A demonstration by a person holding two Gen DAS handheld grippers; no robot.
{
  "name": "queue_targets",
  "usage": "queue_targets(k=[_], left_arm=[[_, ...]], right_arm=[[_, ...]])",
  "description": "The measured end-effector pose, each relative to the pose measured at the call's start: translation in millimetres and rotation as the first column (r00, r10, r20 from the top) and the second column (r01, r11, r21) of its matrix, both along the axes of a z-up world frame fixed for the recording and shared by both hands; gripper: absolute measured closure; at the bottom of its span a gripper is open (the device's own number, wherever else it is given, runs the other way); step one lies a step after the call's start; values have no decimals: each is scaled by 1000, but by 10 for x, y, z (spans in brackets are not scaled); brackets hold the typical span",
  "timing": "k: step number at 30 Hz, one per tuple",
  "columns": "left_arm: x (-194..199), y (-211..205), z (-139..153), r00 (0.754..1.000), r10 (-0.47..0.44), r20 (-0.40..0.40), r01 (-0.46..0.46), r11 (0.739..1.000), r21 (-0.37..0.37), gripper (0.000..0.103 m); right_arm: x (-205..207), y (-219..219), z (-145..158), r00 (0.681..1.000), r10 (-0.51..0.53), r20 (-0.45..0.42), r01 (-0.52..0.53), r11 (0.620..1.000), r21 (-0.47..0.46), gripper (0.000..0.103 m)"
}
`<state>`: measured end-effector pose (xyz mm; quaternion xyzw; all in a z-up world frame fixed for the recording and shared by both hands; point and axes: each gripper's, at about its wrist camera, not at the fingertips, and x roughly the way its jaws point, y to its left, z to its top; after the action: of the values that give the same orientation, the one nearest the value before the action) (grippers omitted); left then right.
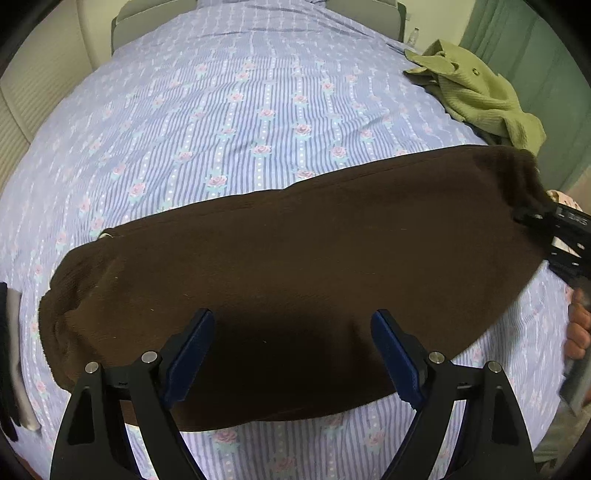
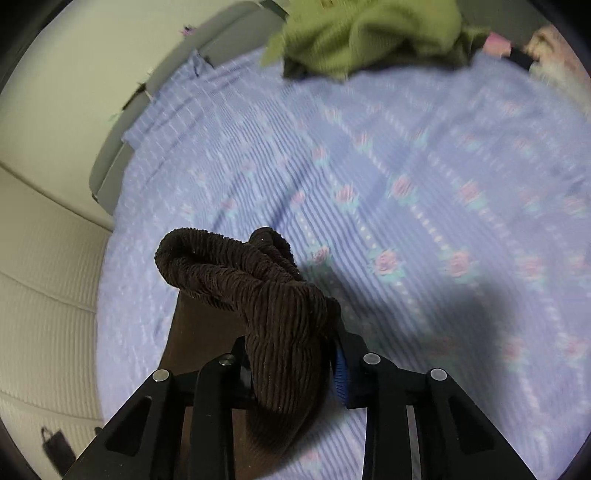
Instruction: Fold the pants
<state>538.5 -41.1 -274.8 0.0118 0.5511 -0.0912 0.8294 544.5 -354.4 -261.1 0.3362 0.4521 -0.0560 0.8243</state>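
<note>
Two grippers work the pants (image 1: 295, 280), which lie across the bed (image 1: 229, 110). Right gripper (image 2: 295, 373) has its jaws pinched on one bunched end, probably the waistband; left gripper (image 1: 291, 354) hovers wide open, empty. Next: left grips, then both fold.

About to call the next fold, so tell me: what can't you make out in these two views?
- Left wrist view: most of the right gripper, cut off by the right edge.
- Right wrist view: its left pad, buried under the bunched pants.
- Right wrist view: the green garment, blurred and cut by the top edge.
- Left wrist view: whether the left gripper touches the pants; its own shadow hides it.
</note>
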Motion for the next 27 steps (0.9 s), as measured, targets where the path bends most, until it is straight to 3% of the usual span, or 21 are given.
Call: queue_targets(k=[2,6,11,15,17,19,21,23,26,27], left_arm=[[-25,-9,10,1000,-9,7,8,1000,13,17],[-60,-23,-21,999,-21,28,19,996,82,17],[-128,90,68,996,-55,74,47,993,112,17],[-344,252,253,978,-142,153,120,982,143,16],[-484,307,289,965,-197,176,167,971,172,16],[-663,346,261,949,-265,172,224,948,225,16],[-849,344,224,933,-317,173,263,925,275,16],[-1068,285,183,898,-393,199,314,888,337,16],[-1389,60,50,805,-542,240,382,784,489,19],[-1485,-31,-44,764,-598,242,405,737,542,24]], right_arm=[[-70,4,62,1000,-3,-20,2,999,-50,73],[120,-35,-203,996,25,-84,-33,995,-91,71],[280,117,-206,985,89,-148,-128,953,-276,56],[-54,346,314,994,90,-57,-106,873,-477,34],[-285,446,545,997,73,-10,-66,823,-564,17],[-557,602,731,997,73,39,-28,740,-672,10],[-789,726,819,993,106,42,-44,699,-714,9],[-927,805,832,985,170,21,-112,735,-669,9],[-1188,971,665,975,222,-25,-200,818,-539,9],[-1271,1006,583,973,229,-35,-215,834,-509,9]])
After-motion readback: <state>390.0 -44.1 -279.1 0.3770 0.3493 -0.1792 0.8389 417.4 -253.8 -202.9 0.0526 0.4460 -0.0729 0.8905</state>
